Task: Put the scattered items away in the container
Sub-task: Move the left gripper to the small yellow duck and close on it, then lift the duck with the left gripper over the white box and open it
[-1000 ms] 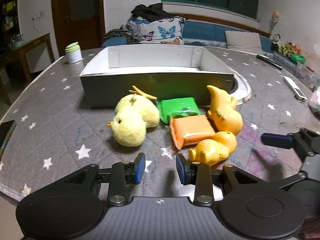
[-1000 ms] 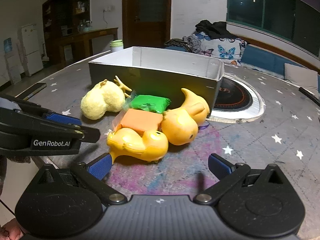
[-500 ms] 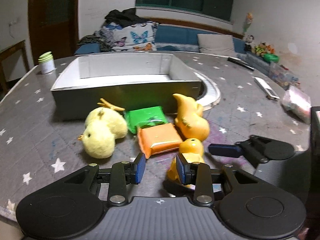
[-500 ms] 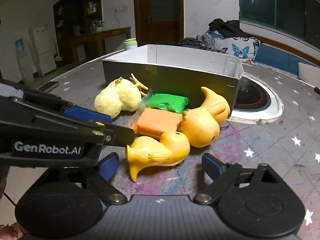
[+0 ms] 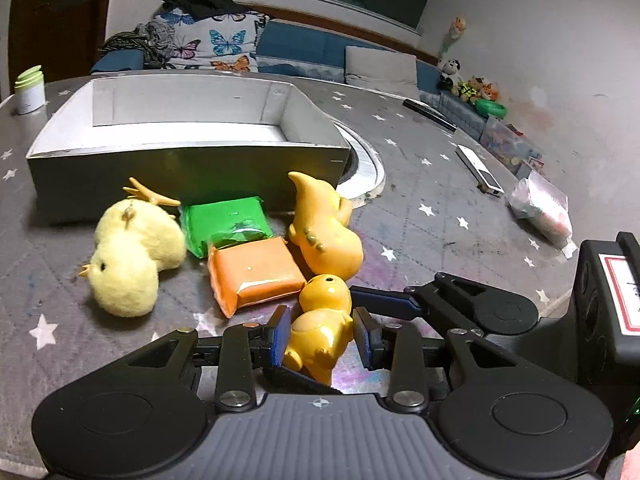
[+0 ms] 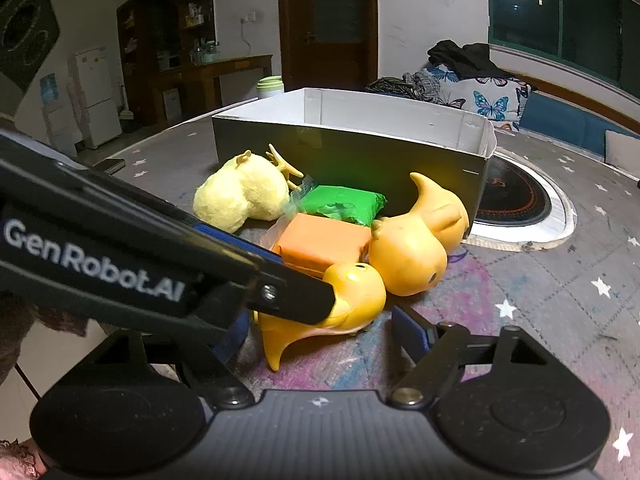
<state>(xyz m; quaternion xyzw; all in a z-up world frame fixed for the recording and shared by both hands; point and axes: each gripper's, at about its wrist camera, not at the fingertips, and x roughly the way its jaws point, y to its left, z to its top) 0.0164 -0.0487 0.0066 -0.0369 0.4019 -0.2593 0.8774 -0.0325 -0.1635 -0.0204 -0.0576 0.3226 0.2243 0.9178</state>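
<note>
White "GenRobot.AI" lettering along the left hand-held gripper (image 6: 280,300)

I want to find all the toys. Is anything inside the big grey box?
The left wrist view shows the open grey cardboard box with a bare pale floor and white inner walls; no toys show. Its near wall hides the front strip of the floor, so that part cannot be checked.

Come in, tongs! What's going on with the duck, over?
Both tongs straddle near duck, closing, no grip yet. Box empty. Nothing blocking.
</note>
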